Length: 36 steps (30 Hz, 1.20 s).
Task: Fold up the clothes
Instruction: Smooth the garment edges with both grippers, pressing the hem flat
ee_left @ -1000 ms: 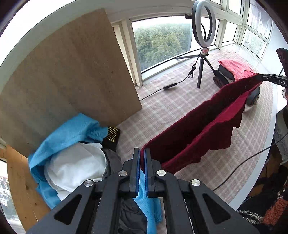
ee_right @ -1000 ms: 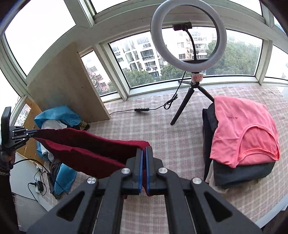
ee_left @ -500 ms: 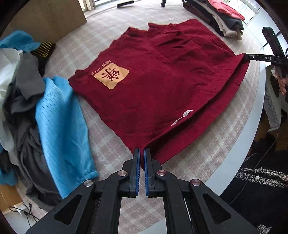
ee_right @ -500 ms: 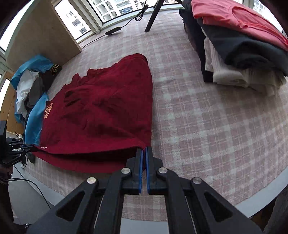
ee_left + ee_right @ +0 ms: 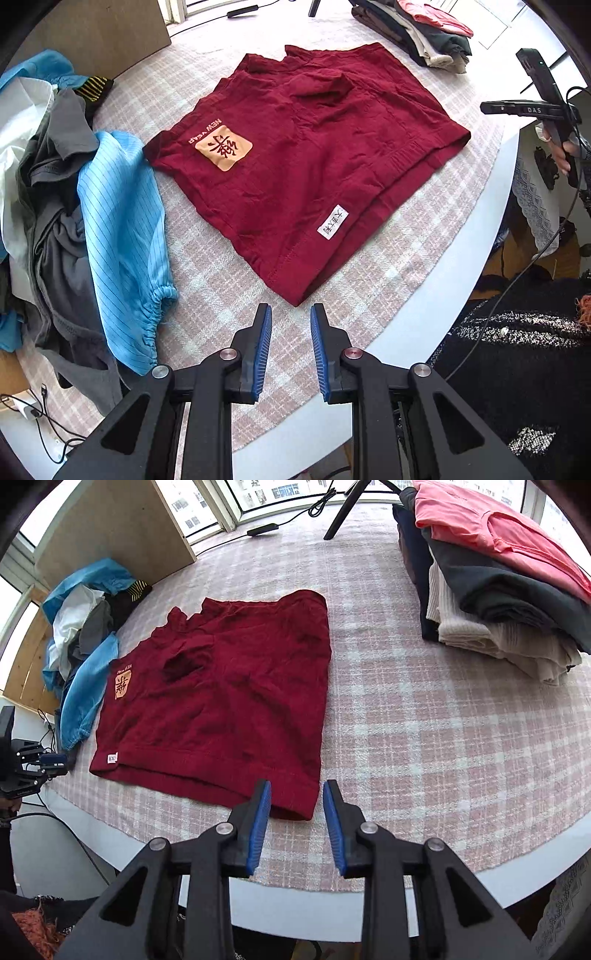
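A pink-and-white checked cloth point(image 5: 424, 716) covers the round white surface point(image 5: 454, 258). Behind it a wooden board point(image 5: 110, 520) leans against the window frames point(image 5: 229, 506), which show apartment blocks outside (bright daylight). A black tripod leg point(image 5: 341, 513) and a cable point(image 5: 317, 504) rest near the glass.

"NEW YEAR" — red garment point(image 5: 317, 147); "DAS" — right gripper point(image 5: 533, 109).

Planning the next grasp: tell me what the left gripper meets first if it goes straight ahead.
The left gripper, fingers open, points at the near corner of the red shirt lying on the tablecloth. That corner looks first in line, though the gripper's height above the cloth is unclear.
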{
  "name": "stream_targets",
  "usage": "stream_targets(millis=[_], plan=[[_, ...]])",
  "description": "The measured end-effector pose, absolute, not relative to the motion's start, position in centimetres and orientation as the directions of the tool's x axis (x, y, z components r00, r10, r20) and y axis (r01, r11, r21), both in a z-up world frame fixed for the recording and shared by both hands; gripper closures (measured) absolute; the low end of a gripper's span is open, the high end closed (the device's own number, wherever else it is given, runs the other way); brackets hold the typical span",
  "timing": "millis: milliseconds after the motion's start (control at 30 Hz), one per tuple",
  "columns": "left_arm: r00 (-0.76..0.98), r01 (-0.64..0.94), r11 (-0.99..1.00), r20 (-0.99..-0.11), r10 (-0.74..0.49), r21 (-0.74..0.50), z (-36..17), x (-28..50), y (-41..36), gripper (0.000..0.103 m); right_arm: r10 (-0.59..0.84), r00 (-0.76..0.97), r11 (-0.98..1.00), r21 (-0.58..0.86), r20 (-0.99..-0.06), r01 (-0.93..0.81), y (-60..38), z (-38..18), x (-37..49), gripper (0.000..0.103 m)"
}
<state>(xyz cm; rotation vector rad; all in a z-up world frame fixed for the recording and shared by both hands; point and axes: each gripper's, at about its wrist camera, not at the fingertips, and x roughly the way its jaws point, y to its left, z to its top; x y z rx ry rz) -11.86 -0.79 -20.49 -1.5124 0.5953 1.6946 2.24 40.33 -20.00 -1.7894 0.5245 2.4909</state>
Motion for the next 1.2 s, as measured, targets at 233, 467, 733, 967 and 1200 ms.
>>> stream_targets(millis=[233, 467, 733, 967, 1200], plan=[[0.051, -0.819, -0.536, -0.956, 0.287, -0.205, -24.3, -13.2, 4.3, 0.083, -0.187, -0.309, -0.955, 0.247, -0.933, -0.166, 37.0, -23.8, -1.7, 0.076], [0.046, -0.857, -0.495, -0.979, 0.198, -0.14, -26.2, -11.0, 3.3, 0.084, -0.099, -0.253, -0.984, 0.133, -0.962, -0.121, 35.9, -23.5, 1.2, 0.075], [0.015, -0.896, -0.425, -0.964, 0.266, -0.131, -24.7, -9.8, 7.0, 0.082, -0.089, -0.282, -0.996, 0.076, -0.955, 0.056, 31.6, -22.8, 1.0, 0.07], [0.034, -0.936, -0.327, -0.961, 0.274, -0.127, -25.4, -8.6, 12.0, 0.081, -0.081, -0.262, -0.98, 0.029, -0.962, 0.199, 27.8, -23.6, -0.1, 0.07], [0.03, -0.94, -0.325, -0.972, 0.235, -0.107, -26.2, -9.1, 12.7, 0.081, -0.072, -0.254, -0.959, -0.003, -0.965, 0.283, 25.7, -24.8, -2.0, 0.07]])
